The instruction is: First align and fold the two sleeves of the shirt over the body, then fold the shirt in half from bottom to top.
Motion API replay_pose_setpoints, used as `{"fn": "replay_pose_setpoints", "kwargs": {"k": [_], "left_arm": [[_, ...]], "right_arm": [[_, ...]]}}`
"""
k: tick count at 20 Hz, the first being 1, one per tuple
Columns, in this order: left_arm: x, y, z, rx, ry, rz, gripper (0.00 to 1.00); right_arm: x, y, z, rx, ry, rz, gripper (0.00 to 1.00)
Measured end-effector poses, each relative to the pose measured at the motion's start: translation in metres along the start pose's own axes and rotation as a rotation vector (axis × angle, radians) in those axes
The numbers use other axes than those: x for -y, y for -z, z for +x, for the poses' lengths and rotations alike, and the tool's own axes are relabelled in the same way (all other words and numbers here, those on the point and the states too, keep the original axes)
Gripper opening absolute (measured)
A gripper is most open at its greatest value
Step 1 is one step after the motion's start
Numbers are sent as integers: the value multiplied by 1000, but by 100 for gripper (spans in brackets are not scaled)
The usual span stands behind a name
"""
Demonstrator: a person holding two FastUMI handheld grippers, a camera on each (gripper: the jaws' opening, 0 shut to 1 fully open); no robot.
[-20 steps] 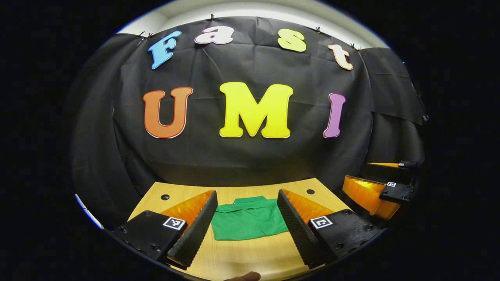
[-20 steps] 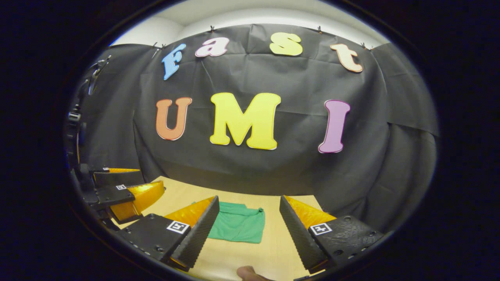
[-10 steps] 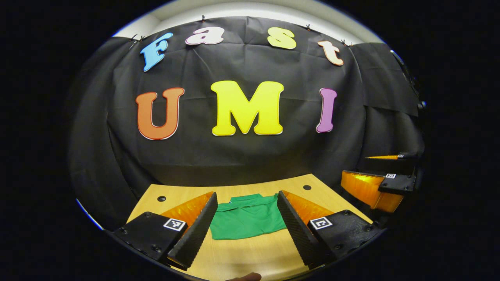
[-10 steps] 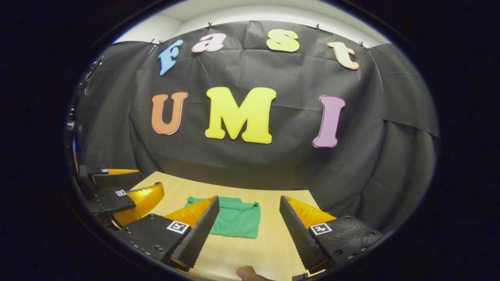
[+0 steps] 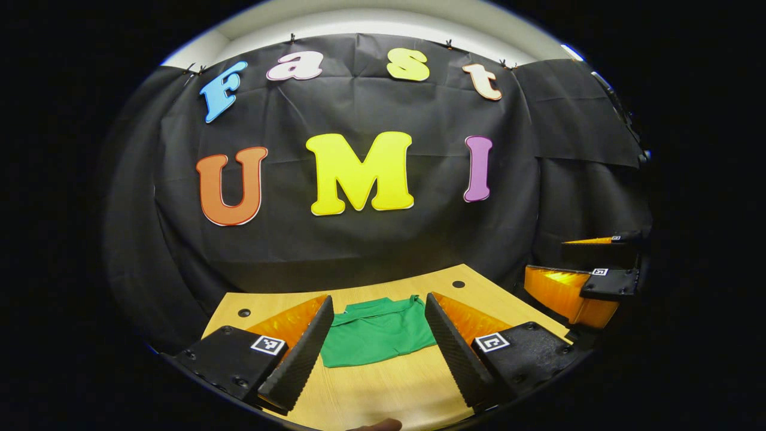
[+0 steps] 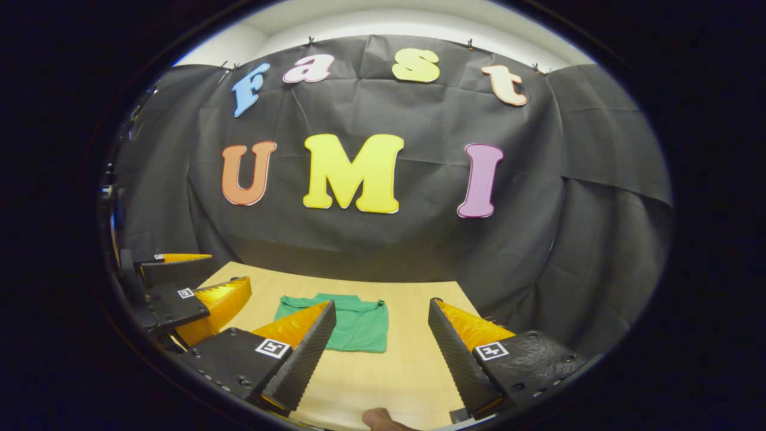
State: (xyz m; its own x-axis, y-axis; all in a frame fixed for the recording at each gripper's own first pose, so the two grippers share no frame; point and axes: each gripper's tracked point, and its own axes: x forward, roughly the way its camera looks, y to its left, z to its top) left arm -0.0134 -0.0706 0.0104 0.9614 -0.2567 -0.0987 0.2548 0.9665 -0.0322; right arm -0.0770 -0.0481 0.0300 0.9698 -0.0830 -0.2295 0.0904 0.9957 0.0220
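A green shirt [image 5: 377,334] lies folded into a small rectangle on the wooden table [image 5: 371,392], collar toward the wall. In the left gripper view my left gripper [image 5: 378,341] hangs open above the table's near side, the shirt beyond its fingertips. The right gripper [image 5: 589,281] shows at that view's right edge, held off the table. In the right gripper view my right gripper [image 6: 378,344] is open with nothing between its fingers, and the shirt [image 6: 359,326] lies ahead, slightly left. The left gripper [image 6: 185,293] appears at that view's left edge.
The table has two small round holes [image 5: 243,312] near its far corners. The black cloth wall stands right behind the table's far edge. A fingertip [image 6: 380,419] of the holding hand pokes in at the bottom of the right gripper view.
Both grippers have drawn back and swung slightly right, so the shirt and wall slid leftward in both views. The folded shirt has stayed put and both grippers stay open.
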Motion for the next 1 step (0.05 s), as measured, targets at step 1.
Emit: {"fn": "replay_pose_setpoints", "kwargs": {"k": [1], "left_arm": [[1,0,-1,3,6,3,99]], "right_arm": [[0,1,-5,4,6,4,97]]}}
